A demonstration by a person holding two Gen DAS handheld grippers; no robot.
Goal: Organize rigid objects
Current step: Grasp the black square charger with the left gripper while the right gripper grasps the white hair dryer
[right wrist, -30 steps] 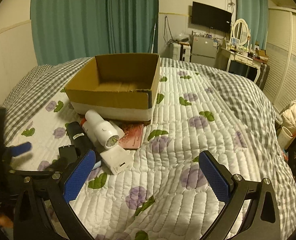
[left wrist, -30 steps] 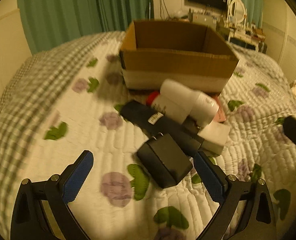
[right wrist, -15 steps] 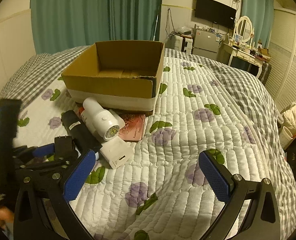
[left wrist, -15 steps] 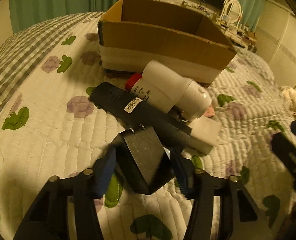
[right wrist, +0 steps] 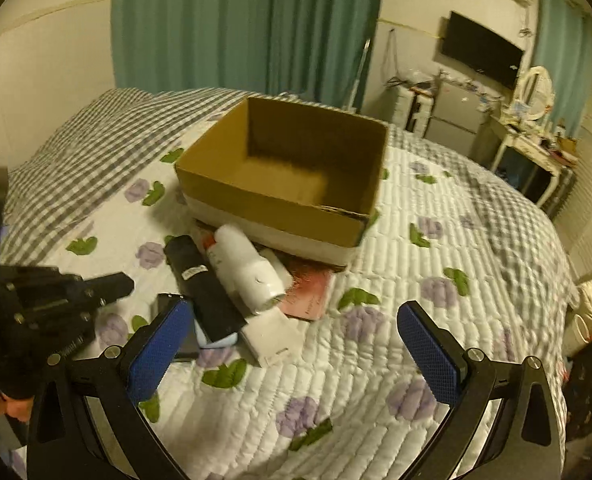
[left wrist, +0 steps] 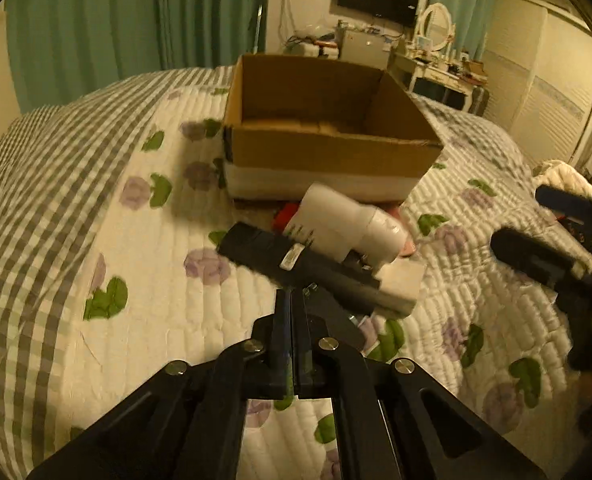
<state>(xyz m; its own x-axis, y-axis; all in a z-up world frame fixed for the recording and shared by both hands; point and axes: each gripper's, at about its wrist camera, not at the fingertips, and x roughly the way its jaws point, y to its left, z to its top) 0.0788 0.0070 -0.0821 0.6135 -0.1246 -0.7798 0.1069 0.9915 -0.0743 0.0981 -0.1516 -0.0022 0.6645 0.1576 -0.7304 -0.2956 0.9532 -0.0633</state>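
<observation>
1. My left gripper (left wrist: pixel 291 302) is clenched pad to pad, with nothing visibly between the fingers. The black adapter (left wrist: pixel 332 314) lies just at their 3 o'clock. Risk: an empty lift.
2. My right gripper (right wrist: pixel 291 314) is released and empty.
3. At 12 o'clock, the white bottle (left wrist: pixel 344 224) rests against the black tube (left wrist: pixel 279 256). A nudge could roll it.
4. Beyond them, the cardboard box (left wrist: pixel 328 152) looks empty.
5. The quilted bed (left wrist: pixel 115 240) is soft and yielding. Green curtains (left wrist: pixel 135 20) hang behind.
</observation>
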